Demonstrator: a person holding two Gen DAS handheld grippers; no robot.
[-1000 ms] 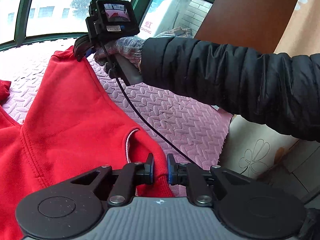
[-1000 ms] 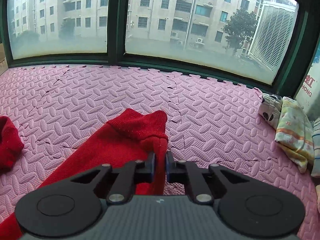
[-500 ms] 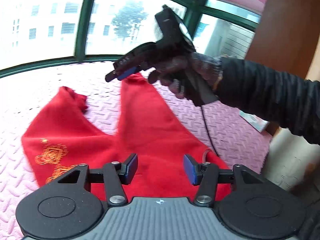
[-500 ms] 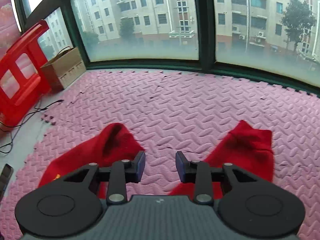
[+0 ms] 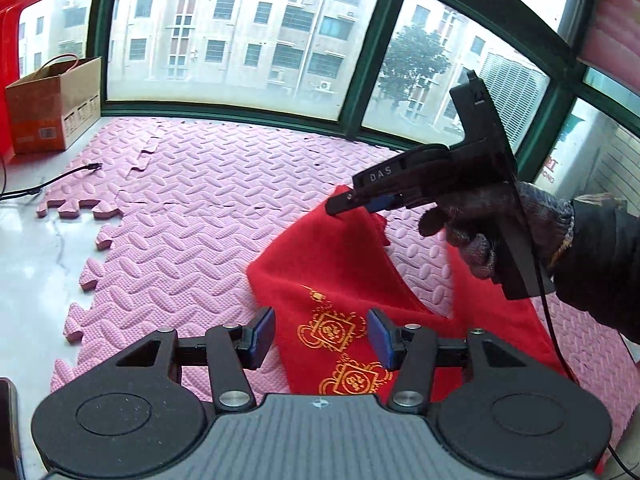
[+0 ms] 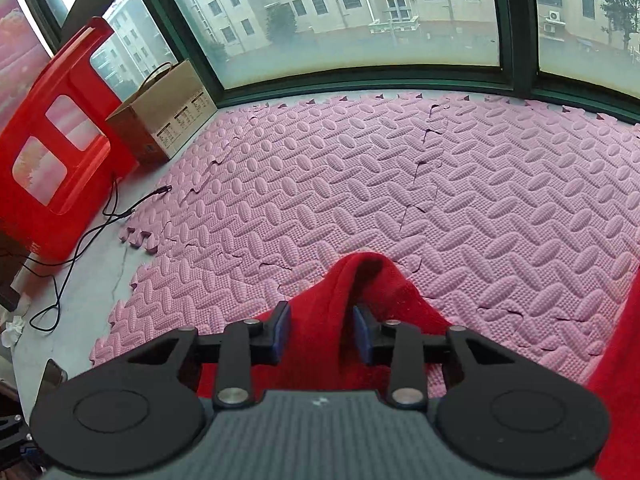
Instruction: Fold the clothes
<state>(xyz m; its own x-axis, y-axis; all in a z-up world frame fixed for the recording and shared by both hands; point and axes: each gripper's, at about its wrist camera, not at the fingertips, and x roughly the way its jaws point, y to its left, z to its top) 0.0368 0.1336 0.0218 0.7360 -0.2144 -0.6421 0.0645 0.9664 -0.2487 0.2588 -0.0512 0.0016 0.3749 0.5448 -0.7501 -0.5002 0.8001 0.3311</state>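
Note:
A red garment (image 5: 340,280) with gold embroidery (image 5: 332,330) lies on the pink foam mat (image 5: 200,208). My left gripper (image 5: 321,337) is open above the embroidered part, touching nothing. My right gripper (image 5: 352,204), seen in the left wrist view, hovers at the garment's far sleeve end. In the right wrist view the right gripper (image 6: 321,331) is open, with a raised fold of the red sleeve (image 6: 360,280) between its fingers, not pinched.
A cardboard box (image 5: 52,104) and a red plastic stool (image 6: 56,136) stand at the far left by the window. Black cables (image 6: 92,216) lie on the bare floor (image 5: 36,264) left of the mat's jagged edge.
Both grippers opened and let go of the red garment. Both then swung left: the left now hangs over the embroidered part, the right over the other sleeve end.

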